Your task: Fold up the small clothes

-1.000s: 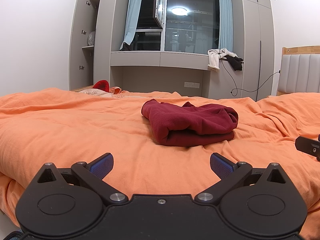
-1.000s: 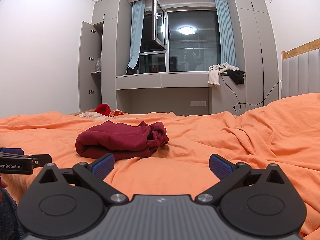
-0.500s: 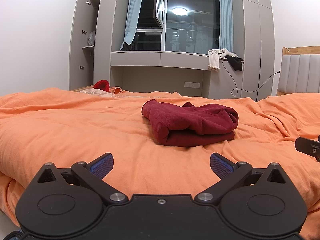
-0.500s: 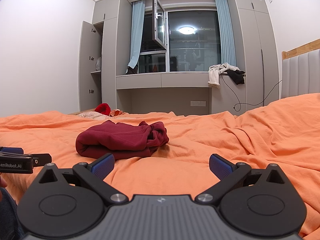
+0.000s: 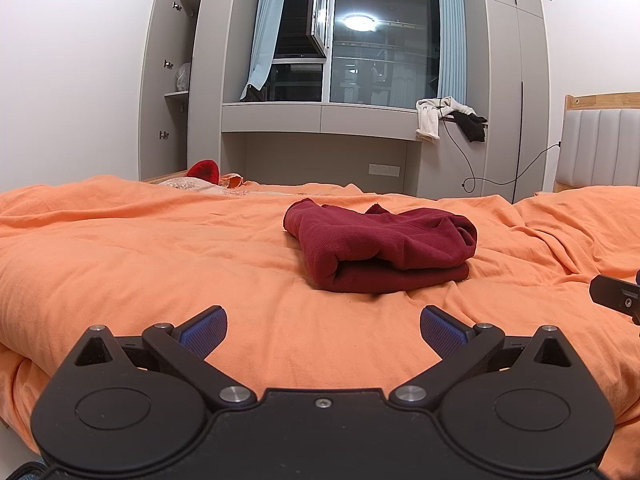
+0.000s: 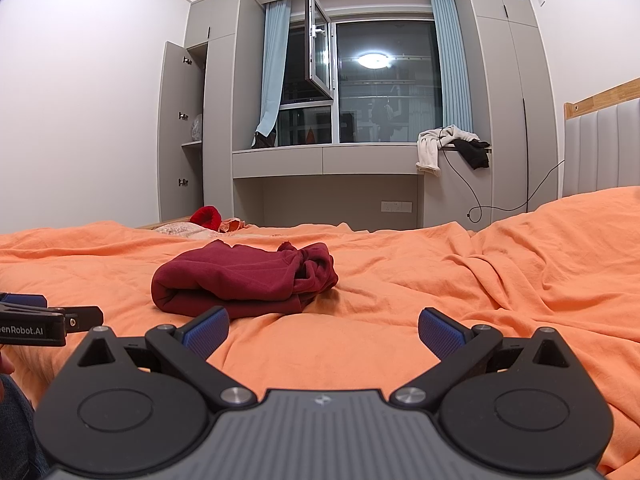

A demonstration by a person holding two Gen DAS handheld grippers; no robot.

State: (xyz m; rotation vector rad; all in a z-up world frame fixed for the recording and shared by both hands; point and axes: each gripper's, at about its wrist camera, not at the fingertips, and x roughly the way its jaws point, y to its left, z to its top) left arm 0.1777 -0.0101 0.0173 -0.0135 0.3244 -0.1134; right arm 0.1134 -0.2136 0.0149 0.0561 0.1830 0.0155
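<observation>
On my far left stands the grey built-in wardrobe with its door swung open [image 5: 160,80], and low beside it a small red plush item [image 5: 205,169] sits at the far edge of the bed. My left gripper [image 5: 323,326] hangs low over the wide bed covered in a rumpled orange sheet [image 5: 120,248], its jaws spread wide with nothing between the blue ribbed pads [image 5: 202,330]. Ahead of it and slightly to the right lies the dark red knit garment folded into a thick bundle [image 5: 380,246], resting on the sheet well apart from my pads. Behind it is the dark window with a pale blue curtain at each side [image 5: 384,44]; a white cloth and a black cloth [image 5: 432,118] hang over the sill's right end.

My right gripper [image 6: 323,330] hovers just beside the left one, whose black finger shows at the left edge of the right wrist view. Its jaws are likewise spread and hold nothing. From here the garment [image 6: 244,280] lies ahead and to the left, near my left pad [image 6: 206,330] but not touching it. At far right rises the grey padded headboard with a wooden frame [image 6: 600,148].
</observation>
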